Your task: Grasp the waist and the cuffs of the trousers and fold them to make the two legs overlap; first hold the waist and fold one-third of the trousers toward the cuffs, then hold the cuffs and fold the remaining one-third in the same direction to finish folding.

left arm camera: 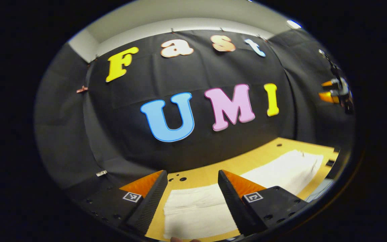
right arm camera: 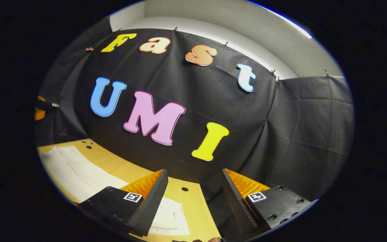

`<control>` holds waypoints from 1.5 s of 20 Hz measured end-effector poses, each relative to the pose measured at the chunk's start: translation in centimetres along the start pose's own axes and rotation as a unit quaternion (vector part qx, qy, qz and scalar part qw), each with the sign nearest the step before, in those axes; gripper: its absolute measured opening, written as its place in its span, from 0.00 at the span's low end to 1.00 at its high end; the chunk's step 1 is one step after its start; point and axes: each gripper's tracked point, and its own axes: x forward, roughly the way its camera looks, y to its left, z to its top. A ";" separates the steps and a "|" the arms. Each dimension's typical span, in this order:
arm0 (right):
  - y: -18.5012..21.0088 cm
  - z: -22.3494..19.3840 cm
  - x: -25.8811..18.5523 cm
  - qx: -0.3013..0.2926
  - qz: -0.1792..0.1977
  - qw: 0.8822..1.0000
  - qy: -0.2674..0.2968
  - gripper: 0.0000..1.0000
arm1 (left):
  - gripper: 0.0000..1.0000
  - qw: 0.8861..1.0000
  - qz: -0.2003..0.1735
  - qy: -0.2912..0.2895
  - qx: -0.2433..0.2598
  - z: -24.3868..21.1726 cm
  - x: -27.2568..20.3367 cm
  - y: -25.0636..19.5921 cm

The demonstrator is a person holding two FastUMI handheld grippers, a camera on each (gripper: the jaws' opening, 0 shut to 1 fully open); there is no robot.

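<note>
Right tongs (right arm camera: pixel 193 191) gape above the table (right arm camera: pixel 186 201); white trousers (right arm camera: pixel 79 171), apparently flat, lie left.

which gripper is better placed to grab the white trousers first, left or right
Left, probably. The left gripper is open with the trousers lying straight between its fingers. The right gripper is open too, but the cloth sits under its left finger only, with bare table between.

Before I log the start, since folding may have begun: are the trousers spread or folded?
Spread, it seems: the white trousers lie flat along the wooden table, no layer visibly turned over. Both grippers are open above them.
</note>
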 end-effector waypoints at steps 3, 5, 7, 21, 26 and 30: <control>-0.3 -3.1 -0.6 -0.073 -0.005 0.997 0.029 0.97 | 0.96 0.996 -0.045 0.035 0.070 -4.2 -0.6 -1.0; -0.2 -5.0 -0.9 -0.105 -0.004 0.993 0.047 0.97 | 0.97 0.990 -0.065 0.070 0.101 -8.1 -0.7 -1.4; 0.3 -6.9 -1.2 -0.126 0.004 0.990 0.064 0.97 | 0.97 0.982 -0.087 0.103 0.133 -12.1 -1.1 -1.6; 1.6 -17.8 -3.5 -0.188 0.013 0.964 0.186 0.97 | 0.96 0.873 -0.226 0.279 0.332 -34.4 -2.6 -0.2; 1.9 -20.4 -4.5 -0.192 0.017 0.957 0.217 0.97 | 0.96 0.851 -0.247 0.287 0.363 -36.6 -0.6 -0.1; 2.4 -22.3 -4.8 -0.215 0.044 0.948 0.231 0.97 | 0.93 0.845 -0.245 0.301 0.368 -37.4 1.6 1.3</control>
